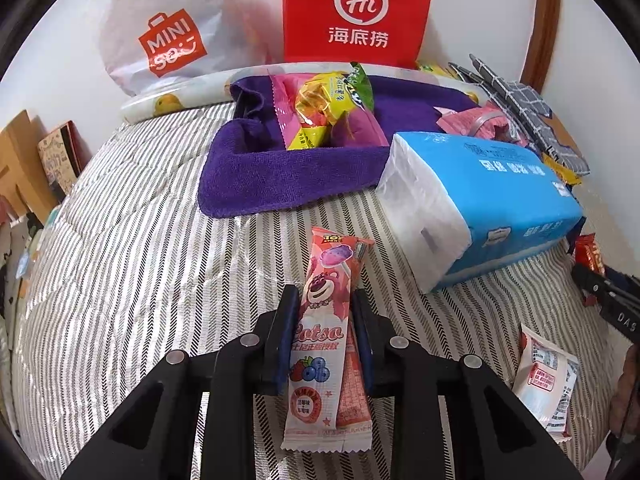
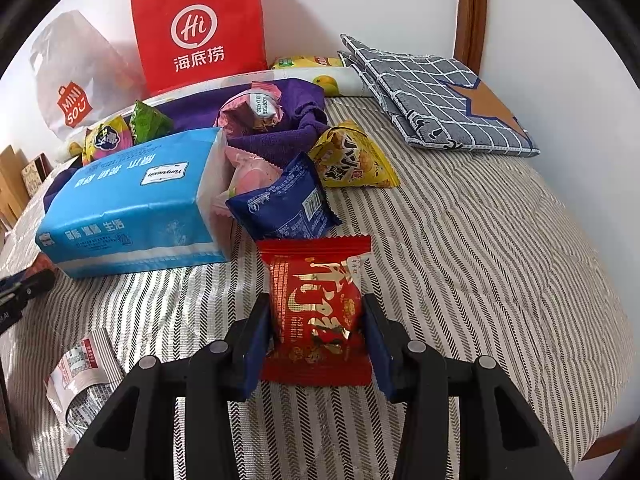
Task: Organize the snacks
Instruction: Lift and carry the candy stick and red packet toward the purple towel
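Note:
In the left wrist view my left gripper point(image 1: 324, 294) is shut on a long pink and white Lotso snack packet point(image 1: 320, 344), which lies lengthwise on the striped bedspread point(image 1: 140, 264); an orange-red wrapper shows just behind it. In the right wrist view my right gripper point(image 2: 316, 300) is shut on a red foil snack packet point(image 2: 316, 280), with a pad against each side. A purple towel point(image 1: 256, 176) farther back holds several snack packets point(image 1: 324, 112). A dark blue packet point(image 2: 284, 204) and a yellow triangular packet point(image 2: 352, 160) lie beyond the red one.
A blue tissue pack point(image 1: 492, 196) lies between the two grippers. A white packet point(image 1: 544, 384) lies near the front. A red paper bag point(image 1: 358, 12) and a white Miniso bag point(image 1: 168, 40) stand against the wall. A folded grey checked cloth point(image 2: 440, 96) lies at the back right.

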`<act>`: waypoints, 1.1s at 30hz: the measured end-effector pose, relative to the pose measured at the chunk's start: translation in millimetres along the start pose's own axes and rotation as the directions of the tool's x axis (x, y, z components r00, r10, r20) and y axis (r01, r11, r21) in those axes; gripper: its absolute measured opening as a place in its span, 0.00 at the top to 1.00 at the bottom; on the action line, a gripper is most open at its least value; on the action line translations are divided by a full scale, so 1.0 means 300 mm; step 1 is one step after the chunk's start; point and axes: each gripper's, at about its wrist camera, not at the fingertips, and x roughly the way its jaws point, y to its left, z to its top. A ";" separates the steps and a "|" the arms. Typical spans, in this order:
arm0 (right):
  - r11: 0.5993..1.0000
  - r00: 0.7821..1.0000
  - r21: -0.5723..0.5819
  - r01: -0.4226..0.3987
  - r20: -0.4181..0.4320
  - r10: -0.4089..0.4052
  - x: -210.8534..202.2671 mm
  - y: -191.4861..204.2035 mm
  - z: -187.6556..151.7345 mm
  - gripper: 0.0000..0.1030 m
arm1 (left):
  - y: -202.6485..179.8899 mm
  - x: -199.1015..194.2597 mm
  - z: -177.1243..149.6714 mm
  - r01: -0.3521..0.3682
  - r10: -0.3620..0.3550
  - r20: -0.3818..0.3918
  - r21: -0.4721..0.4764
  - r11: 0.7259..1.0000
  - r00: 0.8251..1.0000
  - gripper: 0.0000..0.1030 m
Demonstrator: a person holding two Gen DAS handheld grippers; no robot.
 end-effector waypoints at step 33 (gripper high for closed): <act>0.994 0.974 -0.052 -0.096 0.199 0.105 -0.313 0.086 0.267 0.65 | -0.008 -0.228 0.171 0.073 -0.070 0.063 -0.050 0.996 0.996 0.79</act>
